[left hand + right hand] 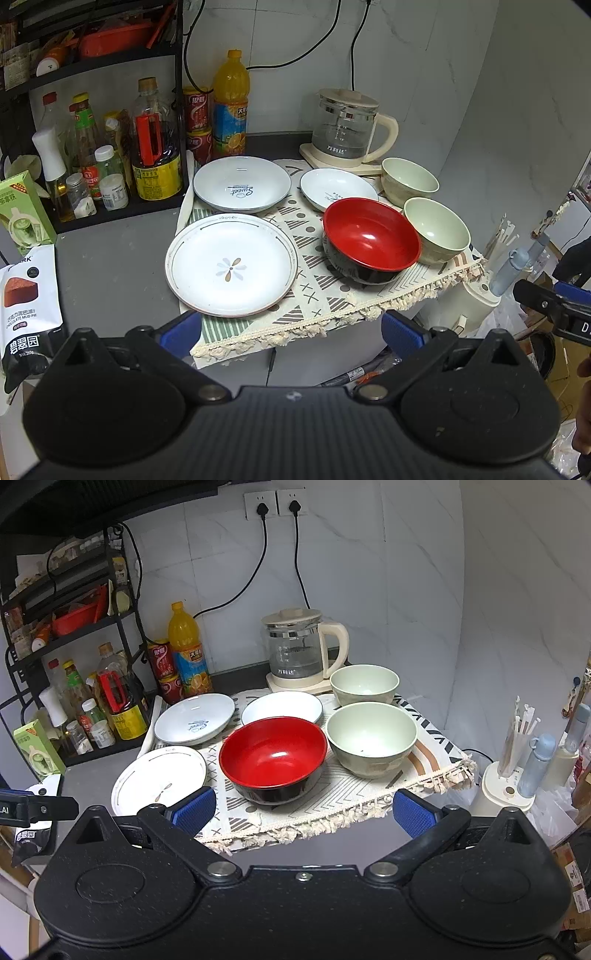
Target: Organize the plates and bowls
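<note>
white plate (282,707) half behind red bowl (273,757)

A deep plate (242,184) reads "Sweet", a glass kettle (345,127) reads "万利达", a snack pouch (27,306) reads "CHOCOLATE MUD PIE" and "碧翠园", and a green box (22,210) reads "茶食光"; other labels are illegible.

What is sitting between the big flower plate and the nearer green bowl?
The red bowl sits between the flower plate and the nearer green bowl, on the patterned cloth. The right wrist view shows it best.
</note>
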A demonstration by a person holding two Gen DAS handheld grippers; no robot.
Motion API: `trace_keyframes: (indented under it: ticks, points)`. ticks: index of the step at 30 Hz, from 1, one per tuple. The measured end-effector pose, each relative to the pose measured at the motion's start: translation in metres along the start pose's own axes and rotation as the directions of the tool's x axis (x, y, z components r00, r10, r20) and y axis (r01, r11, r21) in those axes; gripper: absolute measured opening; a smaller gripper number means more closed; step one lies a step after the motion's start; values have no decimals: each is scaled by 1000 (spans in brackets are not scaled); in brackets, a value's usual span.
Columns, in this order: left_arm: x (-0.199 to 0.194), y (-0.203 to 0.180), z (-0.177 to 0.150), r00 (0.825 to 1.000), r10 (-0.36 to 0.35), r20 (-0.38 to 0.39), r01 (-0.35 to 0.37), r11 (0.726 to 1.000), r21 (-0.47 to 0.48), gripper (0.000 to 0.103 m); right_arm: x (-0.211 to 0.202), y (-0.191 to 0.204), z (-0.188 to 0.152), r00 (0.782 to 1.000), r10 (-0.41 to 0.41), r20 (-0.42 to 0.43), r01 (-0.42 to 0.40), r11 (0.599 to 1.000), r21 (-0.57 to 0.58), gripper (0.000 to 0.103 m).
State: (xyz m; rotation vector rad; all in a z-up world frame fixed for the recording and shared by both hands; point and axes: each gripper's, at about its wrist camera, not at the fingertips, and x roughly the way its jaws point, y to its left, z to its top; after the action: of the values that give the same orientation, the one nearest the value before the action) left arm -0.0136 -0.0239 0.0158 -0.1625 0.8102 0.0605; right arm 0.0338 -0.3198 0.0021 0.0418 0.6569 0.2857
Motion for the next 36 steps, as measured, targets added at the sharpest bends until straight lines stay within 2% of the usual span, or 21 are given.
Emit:
trace_keyframes:
  ticks: [36]
  points:
    - [-18, 2, -9, 1000, 26, 12, -25, 1000, -17, 102, -7, 6, -7, 1000, 13, -9, -14, 1000, -25, 103]
